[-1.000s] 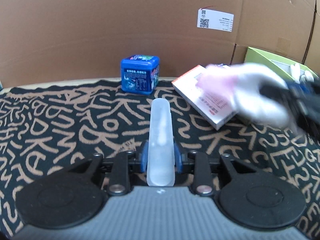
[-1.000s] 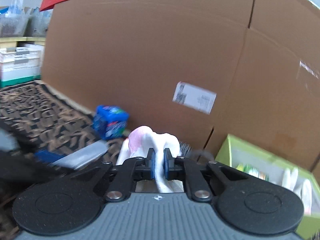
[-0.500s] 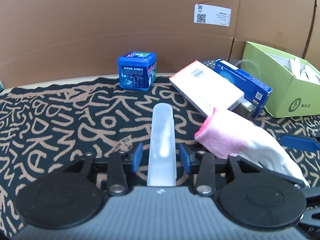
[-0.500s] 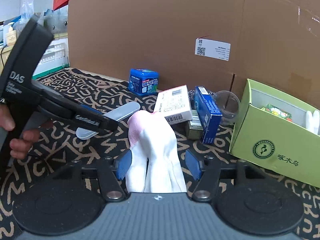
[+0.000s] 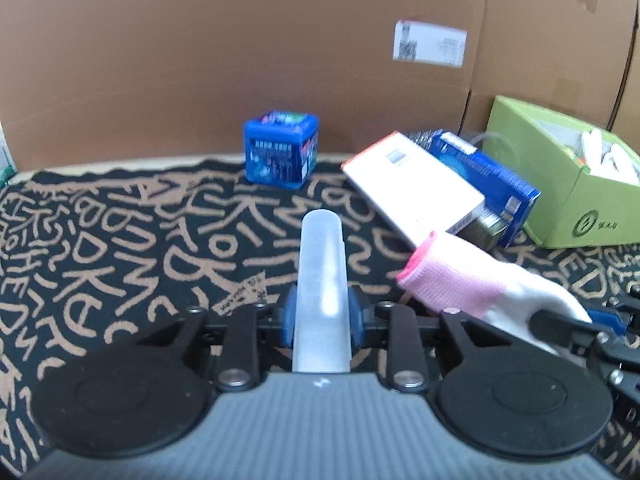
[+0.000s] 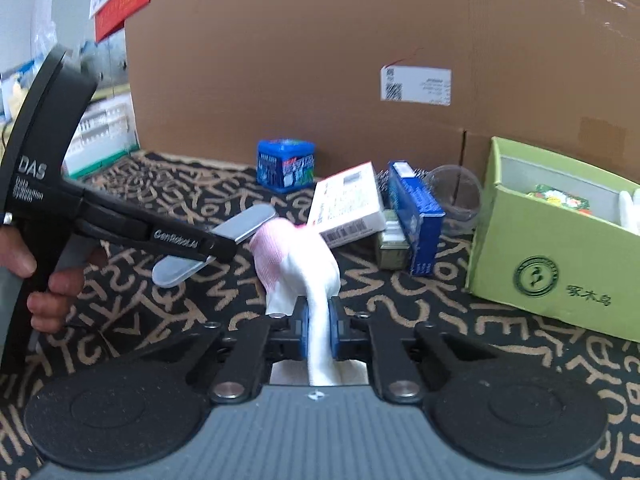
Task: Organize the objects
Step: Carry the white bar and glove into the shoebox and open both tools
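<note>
A translucent white oblong case [image 5: 322, 248] sticks forward from my left gripper [image 5: 322, 316], whose jaws are closing, blue pads pressed on its sides. From the right wrist view the case [image 6: 250, 220] crosses that gripper's black fingers [image 6: 188, 242], held by a person's hand. A white glove with a pink cuff [image 6: 304, 252] hangs in my right gripper [image 6: 319, 328], jaws closing tight on the white fabric. The glove [image 5: 472, 284] floats just right of the case, cuff toward it, above the patterned cloth.
A blue cube box [image 5: 280, 156] stands by the cardboard wall. A white-and-red flat box [image 5: 412, 192], a long blue box [image 5: 484, 176], a small olive box [image 6: 392, 246] and a clear cup [image 6: 454, 192] cluster left of an open green box [image 6: 560, 248] with items inside.
Both grippers opened briefly and have shut again, left on the case, right on the glove. The glove came down from in front of the boxes to beside the left gripper.
</note>
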